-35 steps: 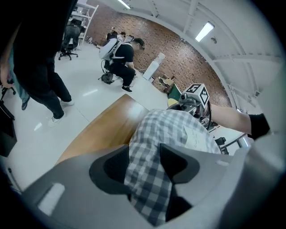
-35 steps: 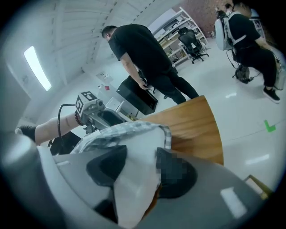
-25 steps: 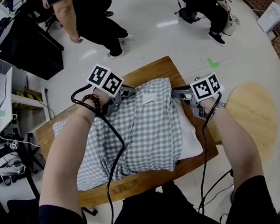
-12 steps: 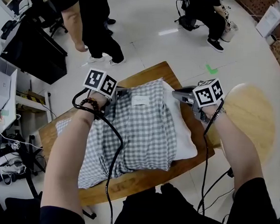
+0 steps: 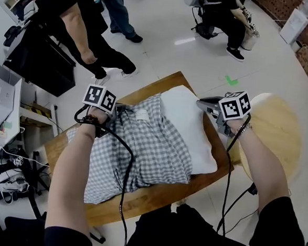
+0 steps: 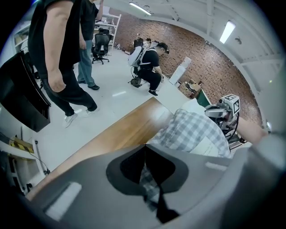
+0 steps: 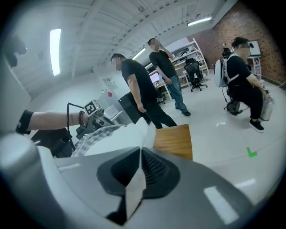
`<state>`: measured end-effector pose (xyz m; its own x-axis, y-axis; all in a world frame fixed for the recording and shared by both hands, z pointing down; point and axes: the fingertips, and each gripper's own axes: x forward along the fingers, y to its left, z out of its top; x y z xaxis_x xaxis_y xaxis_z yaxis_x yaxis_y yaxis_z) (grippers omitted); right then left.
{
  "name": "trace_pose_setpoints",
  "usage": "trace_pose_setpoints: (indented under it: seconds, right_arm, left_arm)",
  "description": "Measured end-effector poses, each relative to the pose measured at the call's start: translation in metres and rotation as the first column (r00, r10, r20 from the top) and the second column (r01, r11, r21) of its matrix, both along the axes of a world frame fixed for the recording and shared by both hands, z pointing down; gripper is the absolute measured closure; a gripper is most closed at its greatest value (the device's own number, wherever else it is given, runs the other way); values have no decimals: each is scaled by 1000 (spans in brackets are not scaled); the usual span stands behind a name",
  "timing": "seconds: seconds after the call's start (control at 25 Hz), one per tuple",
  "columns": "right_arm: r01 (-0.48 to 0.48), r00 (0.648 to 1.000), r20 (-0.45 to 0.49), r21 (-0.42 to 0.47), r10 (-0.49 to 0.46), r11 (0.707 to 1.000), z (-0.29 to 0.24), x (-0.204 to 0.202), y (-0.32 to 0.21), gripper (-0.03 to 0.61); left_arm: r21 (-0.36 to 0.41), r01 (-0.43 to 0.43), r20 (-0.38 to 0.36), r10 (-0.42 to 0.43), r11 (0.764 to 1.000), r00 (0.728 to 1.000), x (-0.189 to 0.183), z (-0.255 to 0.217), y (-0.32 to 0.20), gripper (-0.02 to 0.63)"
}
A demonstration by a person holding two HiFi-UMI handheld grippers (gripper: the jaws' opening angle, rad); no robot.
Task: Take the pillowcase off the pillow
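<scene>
With left claw (image 6: pixel 144 145) pinching an edge of the limp checked pillowcase (image 5: pixel 142 145) and right claw (image 7: pixel 142 150) pinching the soft white pillow (image 5: pixel 188 127), both at the far end of the tabletop (image 5: pixel 138 203), pull apart gently.

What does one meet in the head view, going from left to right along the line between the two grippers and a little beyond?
left gripper → checked pillowcase → white pillow → right gripper → round wooden tabletop
</scene>
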<state>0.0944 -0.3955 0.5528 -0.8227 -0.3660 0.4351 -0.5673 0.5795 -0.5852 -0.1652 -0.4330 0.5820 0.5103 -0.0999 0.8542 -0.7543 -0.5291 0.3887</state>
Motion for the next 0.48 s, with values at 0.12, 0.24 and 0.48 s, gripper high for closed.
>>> trace_pose_setpoints:
  seconds: [0.12, 0.24, 0.48]
  right_arm:
    - [-22, 1000, -6, -2, 22, 1000, 1, 11, 2, 569]
    - [-43, 999, -16, -5, 43, 999, 7, 21, -2, 569]
    - [-68, 997, -22, -19, 68, 997, 18, 24, -1, 566]
  left_arm:
    - [0, 20, 1, -20, 1000, 1000, -8, 0, 2, 607]
    - [3, 43, 11, -43, 999, 999, -14, 2, 0, 607]
    - [10, 51, 18, -51, 999, 999, -17, 5, 12, 606]
